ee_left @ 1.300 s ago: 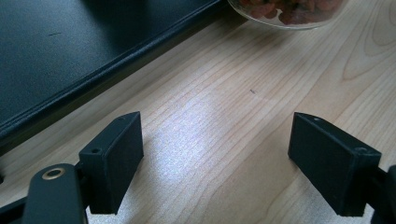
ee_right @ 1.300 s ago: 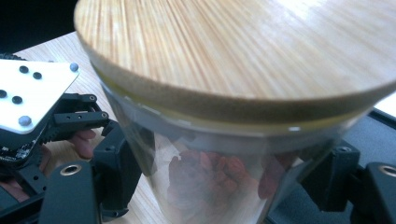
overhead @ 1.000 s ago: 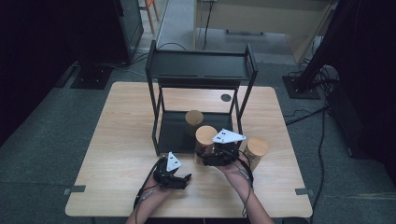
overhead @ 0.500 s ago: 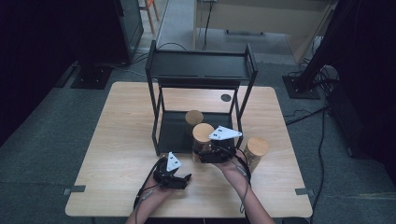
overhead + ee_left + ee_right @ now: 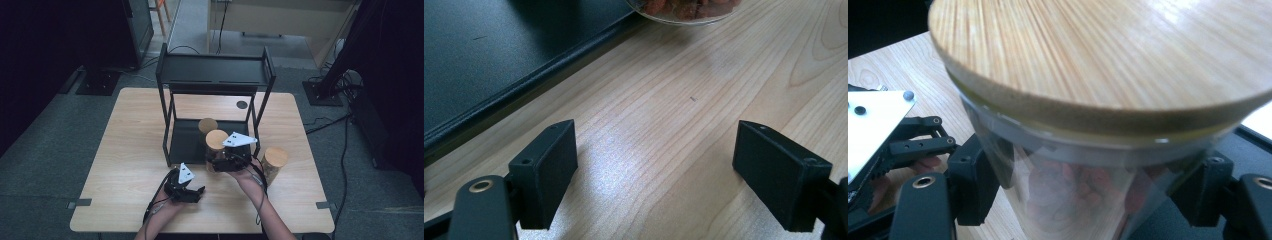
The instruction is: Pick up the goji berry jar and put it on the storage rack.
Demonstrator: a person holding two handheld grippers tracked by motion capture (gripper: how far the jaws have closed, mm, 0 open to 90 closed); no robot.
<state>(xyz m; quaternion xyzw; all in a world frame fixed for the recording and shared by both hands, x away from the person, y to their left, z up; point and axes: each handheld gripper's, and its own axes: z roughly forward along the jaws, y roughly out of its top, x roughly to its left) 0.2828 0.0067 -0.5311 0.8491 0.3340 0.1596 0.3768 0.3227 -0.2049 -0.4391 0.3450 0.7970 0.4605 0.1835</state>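
1. Gripping a glass jar (image 5: 1083, 165) with my right gripper (image 5: 226, 161): in the right gripper view the two black jaws press on the clear wall from either side, just under the round bamboo lid (image 5: 1108, 55), and reddish dried pieces (image 5: 1068, 187) show through the glass.
2. From the high view I see this jar (image 5: 216, 147) standing at the front edge of the black two-tier rack (image 5: 215, 75), tilted slightly, with the gripper's grey three-cornered plate (image 5: 239, 139) beside its lid.
3. My left gripper (image 5: 186, 190) rests low over the wooden table (image 5: 125, 150), near the front edge and well apart from the held jar; its jaws stand spread with nothing between them.
4. In the left gripper view I see bare wood grain (image 5: 659, 150) between the open jaws, the rack's black bottom tray (image 5: 499, 55) at upper left, and the rounded base of a jar holding reddish contents (image 5: 684, 10) at the top edge.
5. A second lidded jar (image 5: 207, 127) stands farther back on the rack's lower tray, just behind the held one.
6. A third lidded jar (image 5: 273, 162) stands on the table to the right of my right hand (image 5: 245, 172), outside the rack.
7. The rack's upper shelf (image 5: 215, 70) carries nothing I can make out.
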